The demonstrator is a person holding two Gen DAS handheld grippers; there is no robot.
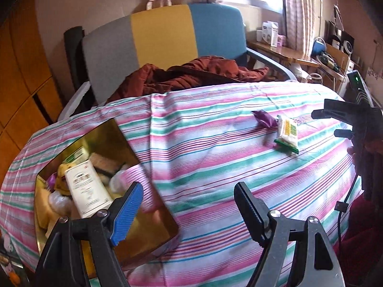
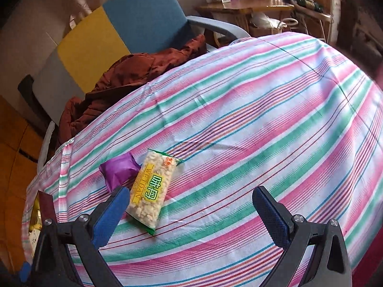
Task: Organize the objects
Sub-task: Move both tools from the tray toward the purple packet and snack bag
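Hovering over striped tablecloth (image 2: 239, 110): right gripper (image 2: 189, 215) spread, empty, rice-puff snack packet (image 2: 153, 189) and purple wrapper (image 2: 119, 171) near its left finger. Left gripper (image 1: 189, 210) spread, empty, gold tin (image 1: 79, 143) at left.

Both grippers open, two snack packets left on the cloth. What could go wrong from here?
1. The purple packet touches the rice-snack packet; the open right gripper closing on one may drag or pinch both.
2. The striped cloth is loose and creased; fingers scraping it could bunch it.
3. The gold tin already looks full, so a dropped packet might slide out.
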